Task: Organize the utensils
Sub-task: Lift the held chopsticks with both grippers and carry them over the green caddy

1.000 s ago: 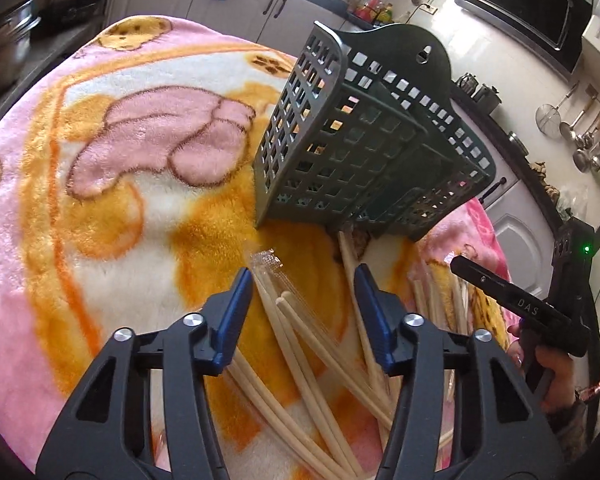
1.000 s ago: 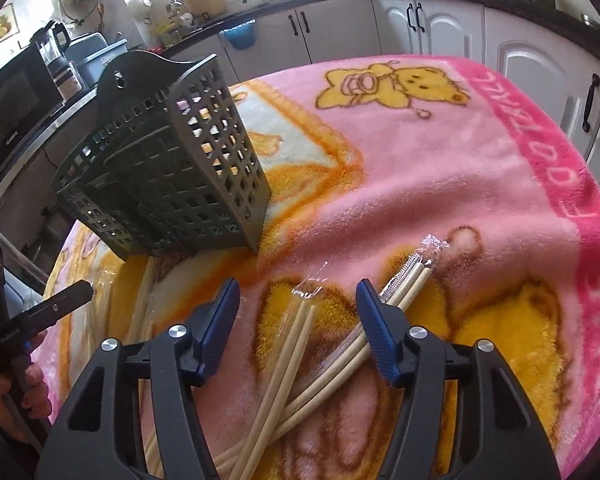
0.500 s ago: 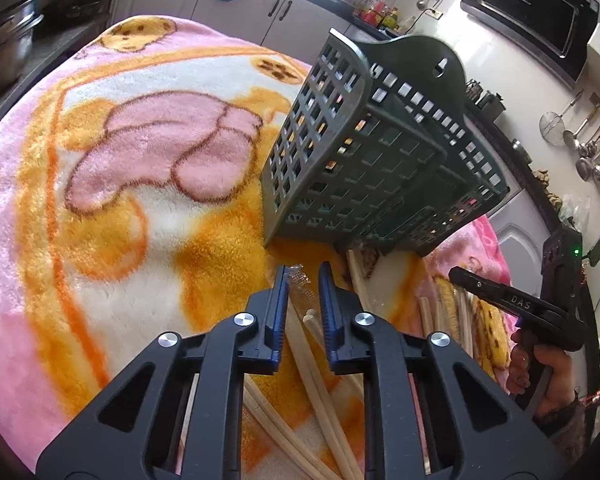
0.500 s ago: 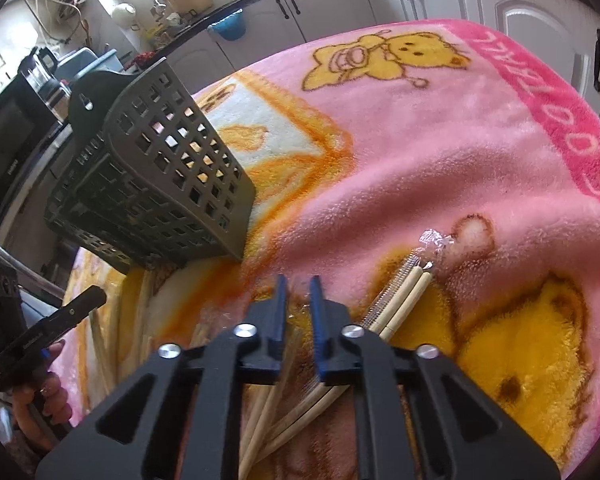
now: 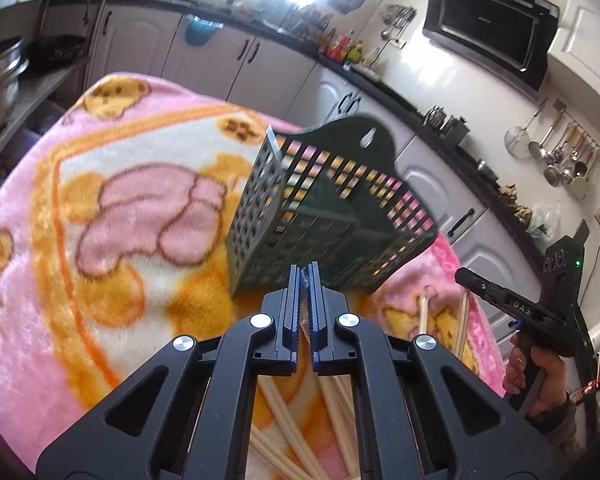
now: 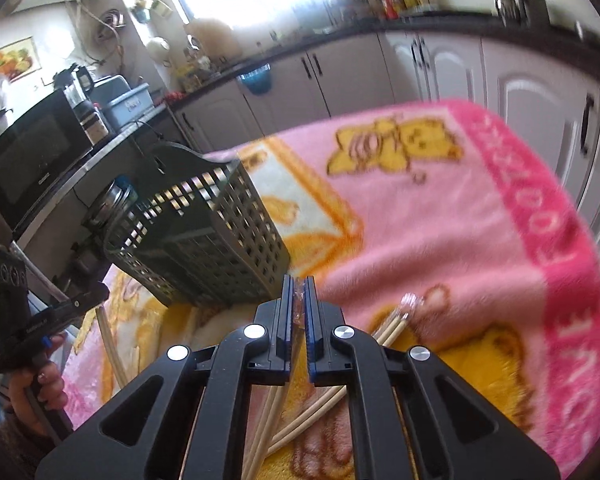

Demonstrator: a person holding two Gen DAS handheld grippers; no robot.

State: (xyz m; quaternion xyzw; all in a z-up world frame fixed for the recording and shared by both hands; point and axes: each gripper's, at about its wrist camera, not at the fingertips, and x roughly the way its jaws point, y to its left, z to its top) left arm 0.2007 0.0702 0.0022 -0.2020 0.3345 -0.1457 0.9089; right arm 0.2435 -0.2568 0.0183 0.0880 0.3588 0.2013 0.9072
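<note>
A dark green perforated utensil basket (image 5: 320, 216) stands on the blanket; it also shows in the right wrist view (image 6: 204, 240). My left gripper (image 5: 305, 276) is shut on a plastic-wrapped pair of chopsticks (image 5: 304, 320), lifted just in front of the basket. My right gripper (image 6: 298, 288) is shut on another wrapped pair of chopsticks (image 6: 298, 312), raised beside the basket's right side. Loose wooden chopsticks (image 5: 284, 420) lie on the blanket below my left gripper, and more loose chopsticks (image 6: 396, 324) lie below my right gripper.
A pink and orange cartoon blanket (image 5: 100, 220) covers the table. Kitchen counters and white cabinets (image 6: 440, 64) ring the table. A microwave (image 6: 32, 148) stands beyond the basket. The right gripper's handle and hand (image 5: 540, 320) show at the right of the left wrist view.
Both grippers closed on wrapped chopstick pairs and lifted them off the blanket, rising and tilting up toward the basket.
</note>
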